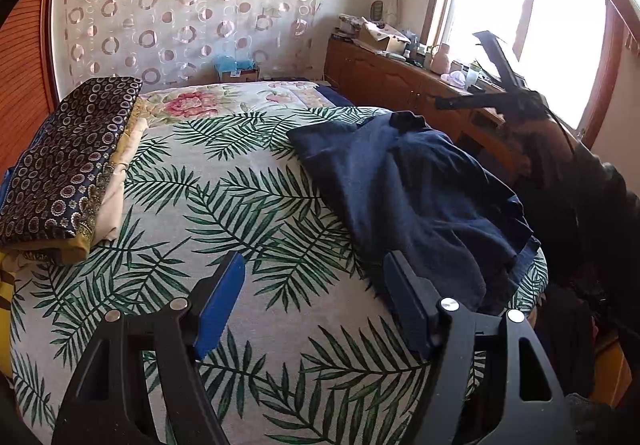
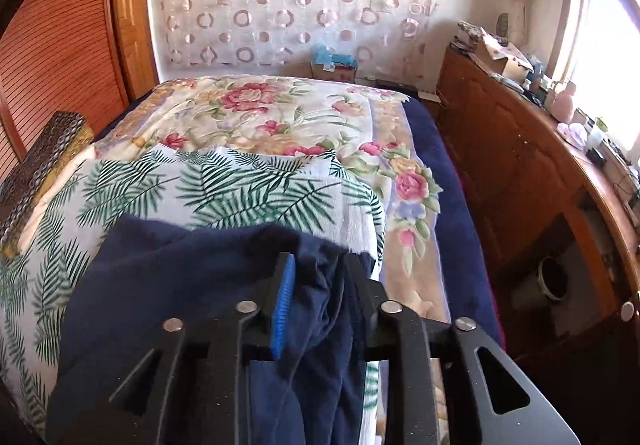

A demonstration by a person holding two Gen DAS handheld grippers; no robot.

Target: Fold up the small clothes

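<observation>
The navy garment (image 1: 416, 197) lies rumpled at 3 o'clock on the palm-print sheet (image 1: 224, 229). A bunched edge is clenched by the right gripper (image 2: 320, 285), seemingly for spreading; the left gripper (image 1: 316, 297) is spread empty beside it.

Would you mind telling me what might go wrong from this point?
The right gripper pinches a bunched wad of the navy garment, so the fold may come out crooked. The garment lies near the bed edge and could slide off. The left gripper is open, leaving the other side free.
</observation>
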